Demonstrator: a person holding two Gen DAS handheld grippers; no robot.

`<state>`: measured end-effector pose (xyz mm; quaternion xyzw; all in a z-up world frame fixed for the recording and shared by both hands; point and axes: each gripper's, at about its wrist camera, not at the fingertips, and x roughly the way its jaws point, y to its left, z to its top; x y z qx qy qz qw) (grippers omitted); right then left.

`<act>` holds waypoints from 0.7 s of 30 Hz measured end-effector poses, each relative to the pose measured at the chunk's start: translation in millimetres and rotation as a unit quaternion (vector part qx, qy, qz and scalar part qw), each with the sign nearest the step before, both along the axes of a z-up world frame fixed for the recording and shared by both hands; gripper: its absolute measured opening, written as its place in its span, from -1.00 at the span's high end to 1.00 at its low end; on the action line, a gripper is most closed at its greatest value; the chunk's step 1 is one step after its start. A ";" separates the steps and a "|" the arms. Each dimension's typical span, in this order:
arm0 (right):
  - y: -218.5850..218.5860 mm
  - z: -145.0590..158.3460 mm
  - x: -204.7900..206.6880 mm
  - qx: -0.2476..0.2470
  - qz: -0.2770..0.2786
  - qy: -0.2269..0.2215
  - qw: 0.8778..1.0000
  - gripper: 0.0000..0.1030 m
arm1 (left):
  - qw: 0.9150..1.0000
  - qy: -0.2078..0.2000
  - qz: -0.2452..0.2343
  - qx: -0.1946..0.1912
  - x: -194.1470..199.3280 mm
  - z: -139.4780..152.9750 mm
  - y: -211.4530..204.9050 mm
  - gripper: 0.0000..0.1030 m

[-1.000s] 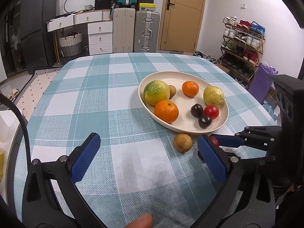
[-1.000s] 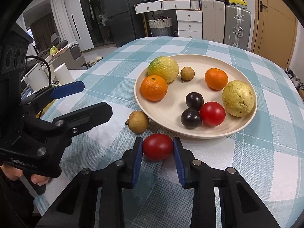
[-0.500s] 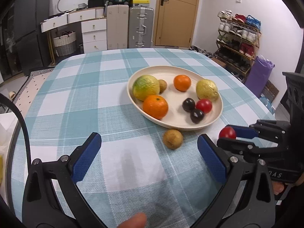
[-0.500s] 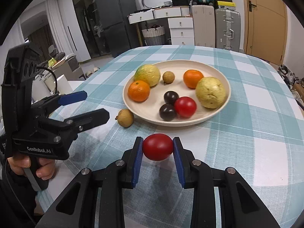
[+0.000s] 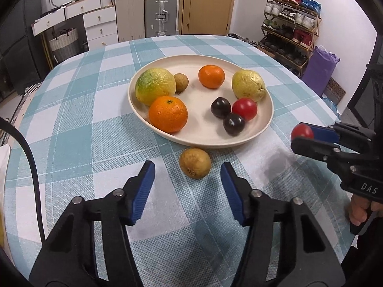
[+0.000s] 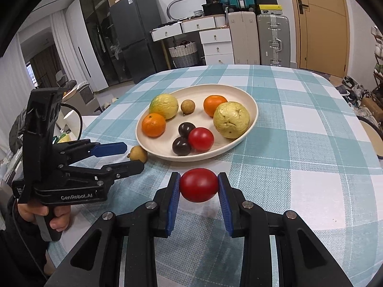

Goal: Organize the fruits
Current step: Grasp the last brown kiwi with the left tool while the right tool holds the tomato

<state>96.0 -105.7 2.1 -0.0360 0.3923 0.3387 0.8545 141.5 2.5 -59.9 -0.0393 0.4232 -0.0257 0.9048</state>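
- 1 red tomato clamped between the blue pads of the right gripper, lifted clear of the checked tablecloth, just short of the near rim of the cream plate.
- 7 fruits on the plate: 2 oranges, 1 green-yellow citrus, 1 pale yellow bumpy fruit, 1 small brown longan, 2 dark plums touching a second red tomato.
- 1 loose brown fruit on the cloth, just beside the plate's near edge, apart from it.
- Left gripper spread wide, nothing between its pads, tips on either side of the loose brown fruit and slightly short of it, not touching.
- Right gripper seen from the left wrist at the right edge, tomato at its tips, beside the plate.
- Behind the table: white drawer unit, silver suitcase, wooden door, shoe rack.
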 end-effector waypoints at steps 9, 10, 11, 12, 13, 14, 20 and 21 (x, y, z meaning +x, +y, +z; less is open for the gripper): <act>-4.8 -0.6 0.8 0.000 -0.002 0.001 1.000 0.37 | 0.999 0.012 -0.026 0.023 8.8 -3.6 -11.6 0.25; -4.4 -0.4 0.6 0.001 -0.002 0.001 1.000 0.37 | 0.999 0.013 -0.027 0.024 9.2 -3.9 -12.3 0.25; -3.9 0.0 0.1 0.001 -0.001 0.001 1.000 0.37 | 0.999 0.014 -0.028 0.025 9.4 -4.1 -12.7 0.26; -3.6 0.0 0.1 0.001 0.000 0.000 1.000 0.37 | 0.999 0.014 -0.027 0.026 9.4 -4.2 -12.8 0.30; -3.1 0.0 -0.2 0.001 0.001 0.000 1.000 0.37 | 0.999 0.013 -0.027 0.025 9.5 -4.2 -12.7 0.34; -2.5 -0.3 -0.4 0.000 0.002 0.000 1.000 0.37 | 0.999 0.013 -0.027 0.024 9.9 -4.3 -12.7 0.41; -1.7 -0.4 -1.1 0.000 0.003 0.000 1.000 0.37 | 0.999 0.012 -0.029 0.021 9.8 -4.6 -11.9 0.51; -1.4 -0.3 -1.8 0.000 0.003 0.000 1.000 0.37 | 0.999 0.012 -0.029 0.021 9.6 -4.5 -12.0 0.51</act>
